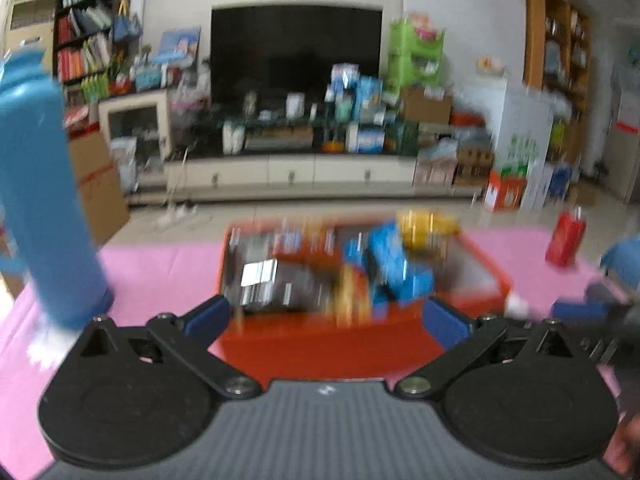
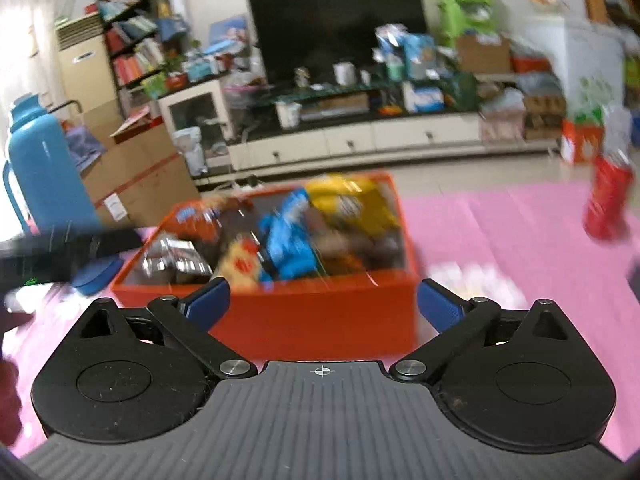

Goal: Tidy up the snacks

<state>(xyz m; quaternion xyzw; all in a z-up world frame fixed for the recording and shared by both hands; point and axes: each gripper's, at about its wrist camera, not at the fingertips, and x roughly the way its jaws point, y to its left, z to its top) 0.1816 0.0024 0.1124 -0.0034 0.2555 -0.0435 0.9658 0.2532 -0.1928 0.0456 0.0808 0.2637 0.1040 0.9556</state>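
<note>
An orange-red box (image 1: 320, 344) full of snack packets stands on the pink cloth in front of both grippers; it also shows in the right wrist view (image 2: 320, 316). Blue (image 1: 396, 268), yellow (image 1: 424, 228) and dark (image 1: 276, 284) packets lie in it, blurred. My left gripper (image 1: 326, 318) is open and empty, just short of the box's near wall. My right gripper (image 2: 322, 300) is open and empty, also at the near wall. The right gripper shows at the right edge of the left wrist view (image 1: 596, 304).
A tall blue flask (image 1: 44, 208) stands on the cloth at the left, also in the right wrist view (image 2: 44, 172). A red packet (image 1: 566, 240) stands at the right, also in the right wrist view (image 2: 608, 204). Beyond the table are a TV stand (image 1: 288, 172) and cartons.
</note>
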